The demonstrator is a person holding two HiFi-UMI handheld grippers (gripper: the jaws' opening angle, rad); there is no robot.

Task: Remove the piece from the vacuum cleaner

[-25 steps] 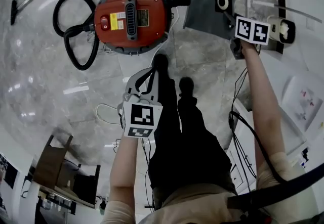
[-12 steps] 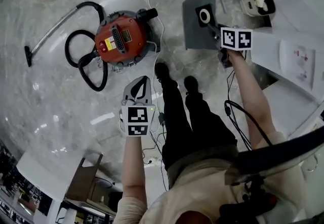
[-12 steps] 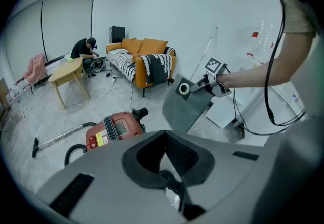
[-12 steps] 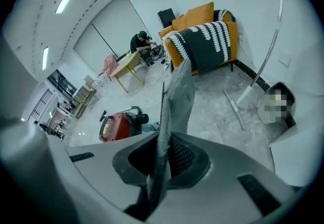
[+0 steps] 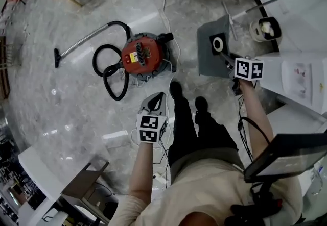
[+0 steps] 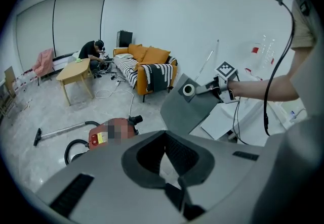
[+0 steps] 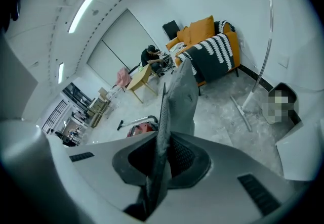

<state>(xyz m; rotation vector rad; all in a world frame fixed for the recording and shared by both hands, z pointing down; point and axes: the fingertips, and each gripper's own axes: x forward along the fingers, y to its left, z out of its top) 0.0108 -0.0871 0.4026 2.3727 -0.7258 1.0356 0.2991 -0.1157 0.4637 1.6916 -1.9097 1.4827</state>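
Marble floor point(image 5: 61, 113): right gripper point(image 5: 228, 59) clamps grey dust bag point(image 5: 207, 59) (left gripper point(image 5: 159, 97) closed, empty).

Vacuum cleaner point(image 5: 144, 56) sits on the floor point(image 5: 61, 102) ahead-left of your feet point(image 5: 177, 89), hose point(image 5: 105, 70) looped at its left, and the bag point(image 5: 210, 52) in your right gripper point(image 5: 226, 59) hangs well apart to its right, bin point(image 5: 265, 29) just beyond.

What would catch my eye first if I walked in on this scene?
Most striking is the grey dust bag held up at the person's right, clamped in the right gripper. Next is the red canister vacuum cleaner, sitting on the marble floor ahead and to the left. In the left gripper view, an orange sofa stands against the far wall.
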